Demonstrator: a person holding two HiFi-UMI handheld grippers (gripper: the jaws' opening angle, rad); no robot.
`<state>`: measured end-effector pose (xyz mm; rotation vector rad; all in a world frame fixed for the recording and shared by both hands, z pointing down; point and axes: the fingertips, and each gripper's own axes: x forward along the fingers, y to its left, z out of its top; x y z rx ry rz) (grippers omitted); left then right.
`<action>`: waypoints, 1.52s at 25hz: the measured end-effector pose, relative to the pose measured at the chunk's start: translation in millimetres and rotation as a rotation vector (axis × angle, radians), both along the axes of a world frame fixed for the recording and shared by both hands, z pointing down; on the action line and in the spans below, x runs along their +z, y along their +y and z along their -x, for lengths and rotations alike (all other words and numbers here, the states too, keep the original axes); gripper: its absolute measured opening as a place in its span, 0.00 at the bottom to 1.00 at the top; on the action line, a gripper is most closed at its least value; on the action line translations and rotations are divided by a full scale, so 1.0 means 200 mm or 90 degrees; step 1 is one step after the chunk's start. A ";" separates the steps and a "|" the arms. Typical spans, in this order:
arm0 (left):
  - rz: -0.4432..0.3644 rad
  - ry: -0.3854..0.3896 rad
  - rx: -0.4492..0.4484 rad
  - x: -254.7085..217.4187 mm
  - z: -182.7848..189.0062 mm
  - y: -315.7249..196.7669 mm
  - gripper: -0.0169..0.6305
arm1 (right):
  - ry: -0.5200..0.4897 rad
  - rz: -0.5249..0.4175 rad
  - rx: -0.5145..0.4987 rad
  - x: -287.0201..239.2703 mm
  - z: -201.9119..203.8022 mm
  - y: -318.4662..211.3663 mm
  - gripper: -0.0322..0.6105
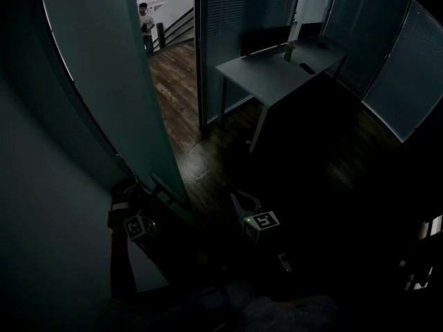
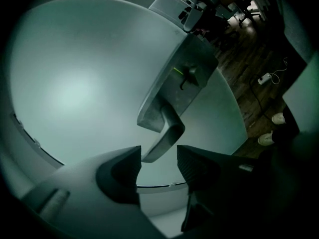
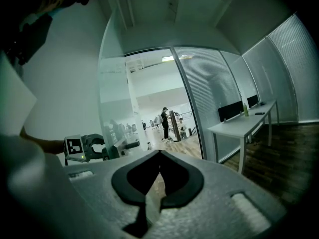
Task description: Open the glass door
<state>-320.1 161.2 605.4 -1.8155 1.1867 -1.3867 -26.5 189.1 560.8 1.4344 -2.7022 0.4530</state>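
The frosted glass door [image 1: 104, 81] stands swung open at the left, its edge toward me. Its metal lever handle [image 2: 164, 133] hangs from a steel plate [image 2: 184, 78]. My left gripper [image 2: 158, 158] is open. The lever's end lies between the jaws, near the left pad, with a gap to the right pad. In the head view the left gripper [image 1: 160, 191] sits at the door's edge, a hand behind it. My right gripper [image 3: 159, 156] is shut with nothing in it and hangs apart from the door at lower centre [image 1: 242, 200]. It looks toward the left gripper [image 3: 94, 146].
A white desk [image 1: 270, 75] with monitors and a green bottle [image 1: 288, 52] stands against blind-covered glass walls [image 1: 408, 81]. Through the doorway a person [image 1: 145, 21] stands in a bright hall. A power strip [image 2: 264, 78] and shoes [image 2: 279, 118] lie on the wood floor.
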 end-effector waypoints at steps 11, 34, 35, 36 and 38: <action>-0.049 0.125 -0.046 -0.14 -0.10 0.24 0.41 | 0.001 0.000 -0.034 -0.02 0.03 0.08 0.05; -0.092 0.726 -0.116 -0.43 -0.54 0.70 0.03 | -0.003 0.003 -0.057 0.00 -0.09 0.38 0.05; -0.094 0.732 -0.108 -0.45 -0.58 0.72 0.03 | -0.004 0.002 -0.057 0.00 -0.10 0.39 0.05; -0.094 0.742 -0.101 -0.47 -0.61 0.74 0.03 | -0.006 0.003 -0.058 0.00 -0.10 0.41 0.05; -0.090 0.766 -0.085 -0.48 -0.67 0.78 0.03 | -0.011 0.007 -0.057 0.00 -0.12 0.44 0.05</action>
